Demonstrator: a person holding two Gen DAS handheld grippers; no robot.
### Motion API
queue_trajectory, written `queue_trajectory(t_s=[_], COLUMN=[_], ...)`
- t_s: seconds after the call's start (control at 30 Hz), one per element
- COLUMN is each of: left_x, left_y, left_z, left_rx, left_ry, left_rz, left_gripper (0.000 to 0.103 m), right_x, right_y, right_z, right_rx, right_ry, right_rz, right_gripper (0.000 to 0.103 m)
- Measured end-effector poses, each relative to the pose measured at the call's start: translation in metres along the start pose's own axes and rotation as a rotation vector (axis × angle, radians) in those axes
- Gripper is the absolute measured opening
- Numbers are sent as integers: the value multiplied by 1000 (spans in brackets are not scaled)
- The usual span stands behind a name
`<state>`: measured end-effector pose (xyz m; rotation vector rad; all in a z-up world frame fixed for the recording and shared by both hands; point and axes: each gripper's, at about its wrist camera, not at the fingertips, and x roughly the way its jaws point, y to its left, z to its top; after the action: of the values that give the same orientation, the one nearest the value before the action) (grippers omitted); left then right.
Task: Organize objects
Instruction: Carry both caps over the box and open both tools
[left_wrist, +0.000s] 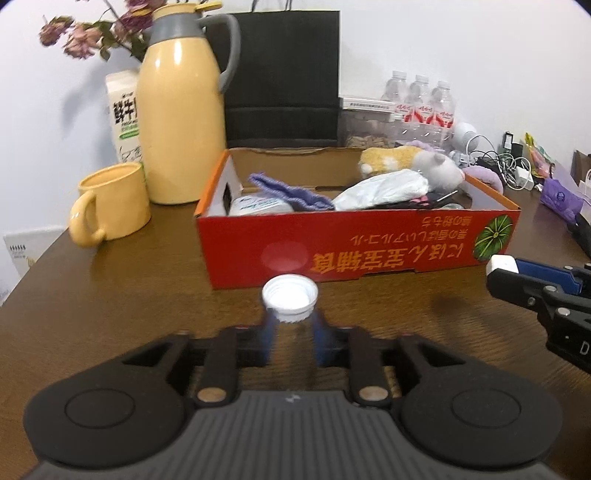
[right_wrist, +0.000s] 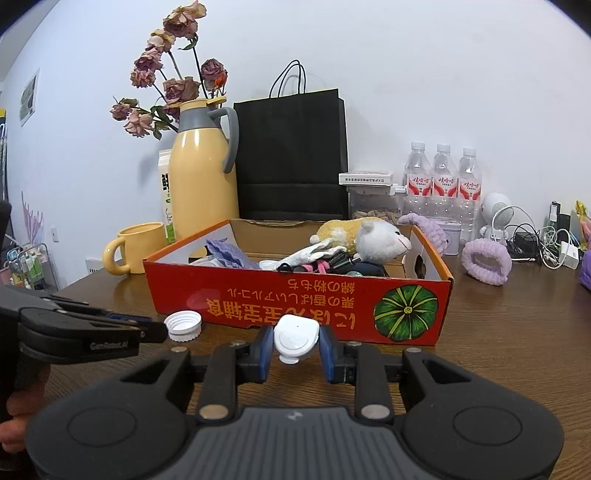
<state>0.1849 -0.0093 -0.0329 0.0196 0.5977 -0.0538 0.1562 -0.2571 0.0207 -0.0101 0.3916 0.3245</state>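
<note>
My left gripper (left_wrist: 290, 318) is shut on a white bottle cap (left_wrist: 290, 298), held just above the wooden table in front of the red cardboard box (left_wrist: 354, 254). The cap (right_wrist: 184, 326) and left gripper (right_wrist: 162, 330) also show in the right wrist view. My right gripper (right_wrist: 295, 343) is shut on a small white plastic gadget (right_wrist: 295, 338), close to the box's front wall (right_wrist: 295, 306). The right gripper (left_wrist: 498, 267) appears at the right edge of the left wrist view. The box holds a plush toy (right_wrist: 369, 238), a purple cloth (left_wrist: 291, 194) and white packets.
A yellow thermos (left_wrist: 181, 122), yellow mug (left_wrist: 110, 205) and milk carton (left_wrist: 123, 114) stand left of the box. A black paper bag (right_wrist: 291, 155) and water bottles (right_wrist: 443, 184) stand behind it. A purple headband (right_wrist: 485, 262) and cables (right_wrist: 543, 243) lie at right.
</note>
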Motion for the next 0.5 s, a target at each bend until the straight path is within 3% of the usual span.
queue_trajectory(t_s=[0.1, 0.13, 0.2, 0.23, 0.3, 0.4, 0.47, 0.5], left_x=[-5, -5, -2, -1, 5, 22, 36, 41], left_y=[3, 3, 1, 0, -1, -3, -3, -2], left_z=[-2, -2, -3, -3, -1, 6, 11, 12], left_rx=[-8, -5, 7, 14, 16, 11, 2, -5], left_ry=[-13, -10, -10, -13, -15, 8, 39, 60], left_rz=[6, 4, 22, 30, 42, 42, 38, 30], left_gripper=[47, 61, 80, 87, 91, 89, 77, 56], right_x=[-1, -1, 0, 0, 1, 4, 6, 7], right_y=[0, 0, 0, 0, 0, 0, 0, 0], right_z=[1, 1, 1, 1, 1, 0, 0, 0], right_rx=[-1, -1, -1, -1, -1, -3, -4, -3], right_ry=[-2, -1, 0, 0, 3, 14, 18, 20], right_rz=[6, 7, 6, 6, 5, 1, -6, -10], right_gripper=[25, 26, 26, 26, 26, 26, 26, 26])
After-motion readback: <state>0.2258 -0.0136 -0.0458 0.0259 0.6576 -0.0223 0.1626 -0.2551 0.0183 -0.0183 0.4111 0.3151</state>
